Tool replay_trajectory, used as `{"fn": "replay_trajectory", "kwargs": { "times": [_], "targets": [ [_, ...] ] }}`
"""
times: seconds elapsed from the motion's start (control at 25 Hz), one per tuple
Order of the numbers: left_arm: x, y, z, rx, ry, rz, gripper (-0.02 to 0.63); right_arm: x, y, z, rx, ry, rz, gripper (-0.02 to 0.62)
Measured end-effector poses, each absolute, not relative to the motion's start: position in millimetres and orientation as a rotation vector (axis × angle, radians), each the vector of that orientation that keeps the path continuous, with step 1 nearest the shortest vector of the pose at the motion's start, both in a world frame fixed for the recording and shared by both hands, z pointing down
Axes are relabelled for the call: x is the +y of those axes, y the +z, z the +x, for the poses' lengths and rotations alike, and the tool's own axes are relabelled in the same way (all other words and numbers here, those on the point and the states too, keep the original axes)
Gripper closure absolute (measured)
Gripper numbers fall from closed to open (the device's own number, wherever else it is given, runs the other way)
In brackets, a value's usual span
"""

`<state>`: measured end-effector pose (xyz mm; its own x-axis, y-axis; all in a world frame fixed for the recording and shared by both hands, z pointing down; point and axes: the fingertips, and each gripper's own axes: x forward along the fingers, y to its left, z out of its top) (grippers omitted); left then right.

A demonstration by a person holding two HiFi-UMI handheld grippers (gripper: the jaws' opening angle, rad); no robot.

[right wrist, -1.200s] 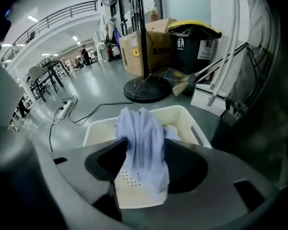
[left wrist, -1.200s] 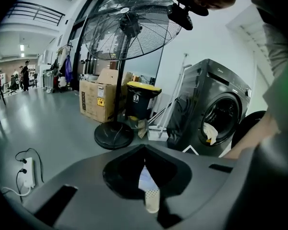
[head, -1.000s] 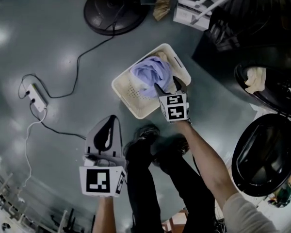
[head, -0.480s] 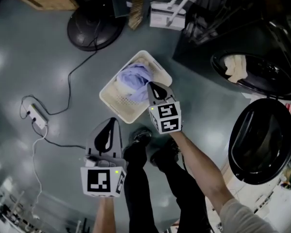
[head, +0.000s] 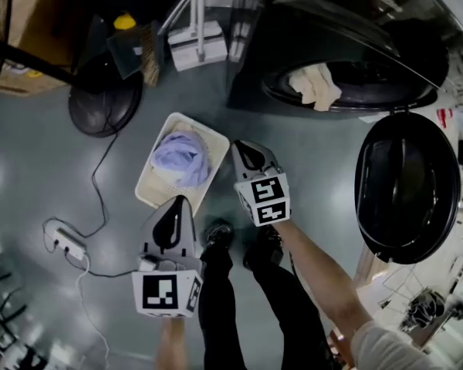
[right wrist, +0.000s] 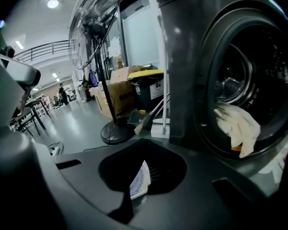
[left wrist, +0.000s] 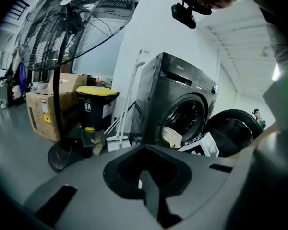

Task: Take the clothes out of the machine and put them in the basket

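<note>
Head view: the cream rectangular plastic basket (head: 148, 190) stands on the glossy grey floor (head: 324, 160), and a crumpled lavender garment (head: 181, 156) lies inside it. The right tongs (head: 240, 148) hang just beside the basket's right edge, pressed tight together with nothing in them. The left tongs (head: 177, 202) are near the basket's lower corner, likewise closed and empty. The person's dark-trousered legs (head: 224, 307) stand between the two arms.

Beyond the basket is the dark grey front-loading washing machine (head: 251, 64), with its round black door (head: 405, 183) swung wide open to the right. A cream cloth (head: 316, 85) hangs over the lower lip of the drum opening. The right gripper view shows it half inside and half draped outward.

To the left of the machine a white dustpan and broom (head: 197, 45) lean near it, and the round black base of a standing fan (head: 104, 102) sits on the floor. A dark cable runs from there to a white power strip (head: 65, 241), well apart from the basket.
</note>
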<state>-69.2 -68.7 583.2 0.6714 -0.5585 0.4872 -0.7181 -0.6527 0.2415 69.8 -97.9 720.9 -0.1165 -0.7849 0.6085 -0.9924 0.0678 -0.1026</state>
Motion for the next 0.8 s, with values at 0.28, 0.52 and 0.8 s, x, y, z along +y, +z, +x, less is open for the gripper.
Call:
{"fn": "replay_trajectory", "kwargs": {
  "times": [0.28, 0.52, 0.8],
  "targets": [
    [-52.5, 574.0, 20.3, -0.786, 0.550, 2.572, 0.586, -69.4, 695.9, 171.6, -1.815, 0.695, 1.990, 0.571],
    [-33.7, 575.8, 75.4, -0.664, 0.593, 2.622, 0.587, -35.2, 686.5, 234.1, -1.703, 0.692, 2.086, 0.571],
    [-29.0, 575.3, 125.7, -0.589, 0.609, 2.642, 0.587, -28.3, 683.5, 288.8, -1.657, 0.709, 2.148, 0.568]
  ]
}}
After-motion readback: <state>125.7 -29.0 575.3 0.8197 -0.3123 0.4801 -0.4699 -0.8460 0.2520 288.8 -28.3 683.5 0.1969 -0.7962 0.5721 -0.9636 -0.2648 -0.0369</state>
